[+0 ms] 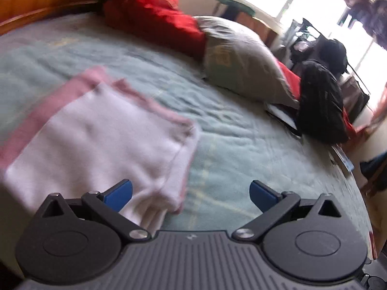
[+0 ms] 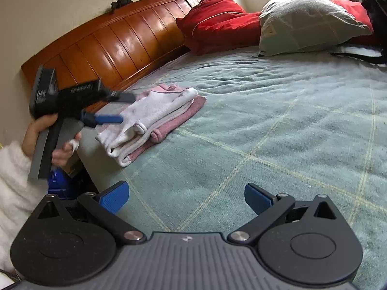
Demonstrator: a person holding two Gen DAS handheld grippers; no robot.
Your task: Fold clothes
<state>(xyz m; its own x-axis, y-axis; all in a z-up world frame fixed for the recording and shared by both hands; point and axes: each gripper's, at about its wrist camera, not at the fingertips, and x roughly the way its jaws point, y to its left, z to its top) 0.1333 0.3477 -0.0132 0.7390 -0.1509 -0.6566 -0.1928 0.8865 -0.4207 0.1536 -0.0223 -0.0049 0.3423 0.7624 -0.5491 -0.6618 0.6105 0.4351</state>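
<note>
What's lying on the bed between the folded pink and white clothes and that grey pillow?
Nothing: in the right wrist view only bare green blanket stretches from the folded clothes to the grey pillow.

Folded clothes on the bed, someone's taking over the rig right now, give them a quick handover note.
Left gripper: open, empty, at the near edge of the folded stack.
Right gripper: open, empty, over the bare bedspread.
White garment lies folded on top of the pink garment, near the headboard side of the bed.
Done: both pieces look folded and stacked.
Left: no other loose clothes in view; check beyond the pictures.
</note>
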